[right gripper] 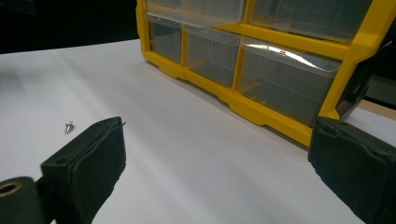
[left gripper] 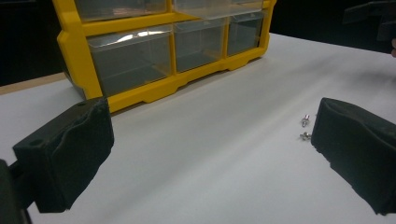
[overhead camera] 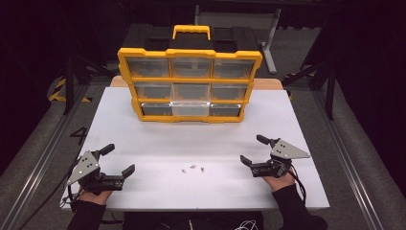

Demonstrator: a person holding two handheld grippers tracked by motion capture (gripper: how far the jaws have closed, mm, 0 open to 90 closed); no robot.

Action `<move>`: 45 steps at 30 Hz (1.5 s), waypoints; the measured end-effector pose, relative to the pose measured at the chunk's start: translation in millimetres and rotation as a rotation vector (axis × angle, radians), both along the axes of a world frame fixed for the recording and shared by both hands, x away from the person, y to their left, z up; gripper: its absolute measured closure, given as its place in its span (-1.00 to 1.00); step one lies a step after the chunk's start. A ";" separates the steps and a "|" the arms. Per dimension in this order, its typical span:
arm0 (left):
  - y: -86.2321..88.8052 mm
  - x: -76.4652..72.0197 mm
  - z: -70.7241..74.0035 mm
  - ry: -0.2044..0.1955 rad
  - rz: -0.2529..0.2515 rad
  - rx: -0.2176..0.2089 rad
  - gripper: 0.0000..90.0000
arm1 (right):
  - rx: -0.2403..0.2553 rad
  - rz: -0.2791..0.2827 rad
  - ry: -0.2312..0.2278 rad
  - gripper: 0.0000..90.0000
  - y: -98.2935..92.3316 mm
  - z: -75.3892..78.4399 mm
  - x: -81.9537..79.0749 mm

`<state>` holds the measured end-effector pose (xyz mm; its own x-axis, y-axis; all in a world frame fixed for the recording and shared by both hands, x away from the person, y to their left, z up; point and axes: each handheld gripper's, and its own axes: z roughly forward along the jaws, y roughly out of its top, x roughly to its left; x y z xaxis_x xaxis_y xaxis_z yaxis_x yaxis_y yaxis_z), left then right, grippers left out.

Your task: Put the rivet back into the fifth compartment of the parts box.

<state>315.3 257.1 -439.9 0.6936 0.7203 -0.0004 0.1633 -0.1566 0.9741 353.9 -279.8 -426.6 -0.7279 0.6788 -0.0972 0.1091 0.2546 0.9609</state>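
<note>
At the left of the table (overhead camera: pixel 143 143) our left gripper (overhead camera: pixel 118 158) rests low near the front edge with its jaws spread wide and nothing between them. We judge it is parked there as a ready pose: it points toward the middle of the table, so a short sweep would carry it to the loose parts. In the left gripper view the white tabletop runs bare between the 2 black pads (left gripper: pixel 70 154), and small metal pieces sit just beside the far pad.

Moving to the centre, 3 small screws (overhead camera: pixel 192 168) lie in a loose cluster on the white surface, near the front edge and about midway between the 2 grippers. We take these as the things to be handled. Well behind them stands the yellow organizer (overhead camera: pixel 189 86), upright with a handle on top and 9 clear drawers in 3 rows of 3. The middle drawer (overhead camera: pixel 190 108) of the bottom row appears pulled slightly forward, probably to receive the screws; what the drawers hold is too dim to tell.

At the right, our right gripper (overhead camera: pixel 253 150) mirrors the left one, jaws wide apart and empty, aimed inward. In the right gripper view 1 screw (right gripper: pixel 69 126) lies just beyond the near pad.

We can read no brand, label or writing anywhere on the organizer or the grippers.
</note>
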 end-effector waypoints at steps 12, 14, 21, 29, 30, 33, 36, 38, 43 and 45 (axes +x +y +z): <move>-1.0 1.2 0.6 0.024 -0.011 -0.009 -1.00 | 0.022 -0.005 0.018 -0.95 -1.6 3.0 3.6; -0.9 1.0 2.3 0.032 -0.016 -0.005 -0.97 | 0.025 0.004 0.020 -0.95 -0.6 3.6 4.1; -3.1 -1.1 3.7 0.010 -0.002 0.014 -0.98 | 0.015 0.037 0.001 -0.94 7.3 13.7 5.4; -3.2 0.7 3.7 0.017 0.002 0.013 -0.99 | 0.003 0.119 0.002 -0.94 37.3 31.4 13.6; -3.1 0.7 3.7 0.017 0.002 0.015 -0.99 | -0.007 0.127 -0.001 -0.94 41.0 32.9 14.5; -3.0 1.4 3.1 0.023 0.002 0.015 -0.99 | -0.025 0.156 -0.006 -0.91 49.7 37.0 17.5; -2.1 1.0 3.2 0.027 0.001 0.012 -0.99 | -0.044 0.176 -0.008 -0.89 56.8 41.8 20.7; -1.9 0.7 3.5 0.024 0.003 0.010 -0.99 | -0.048 0.185 0.004 -0.88 60.6 45.6 22.4; -2.2 1.2 3.5 0.023 0.001 0.016 -0.99 | -0.113 0.209 0.040 -0.83 73.0 57.9 27.5; -2.4 0.8 3.4 0.024 0.003 0.015 -0.99 | -0.156 0.226 0.063 -0.81 79.6 64.2 29.7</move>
